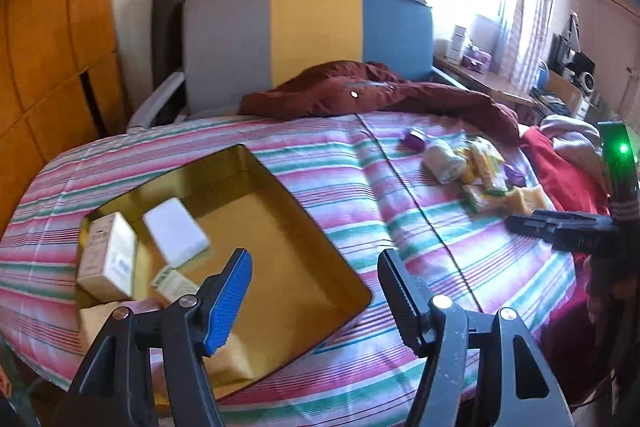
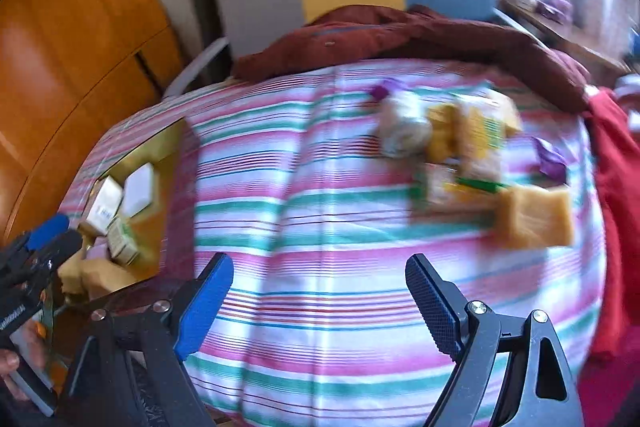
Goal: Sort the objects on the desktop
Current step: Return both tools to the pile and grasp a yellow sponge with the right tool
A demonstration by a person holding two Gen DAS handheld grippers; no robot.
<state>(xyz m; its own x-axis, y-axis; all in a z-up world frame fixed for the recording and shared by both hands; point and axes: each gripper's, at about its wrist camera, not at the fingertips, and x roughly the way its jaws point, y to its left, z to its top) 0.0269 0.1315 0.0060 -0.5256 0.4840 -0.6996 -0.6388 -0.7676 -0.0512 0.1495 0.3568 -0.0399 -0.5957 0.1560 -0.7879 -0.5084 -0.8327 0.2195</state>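
both grippers empty, jaws apart; right gripper (image 2: 320,291) should settle over the sponge (image 2: 536,219), clamp its flat sides, then carry it to the tin (image 1: 304,267) under the left gripper (image 1: 316,291).

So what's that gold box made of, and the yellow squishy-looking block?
The gold box looks like thin metal, a tin perhaps: its inner walls are shiny and mirror the small cartons inside. The yellow block looks like foam sponge, matte and soft-edged, though the picture is blurred, so that's a guess.

Both wrist views angled down, sharing striped bed (image 1: 328,163)
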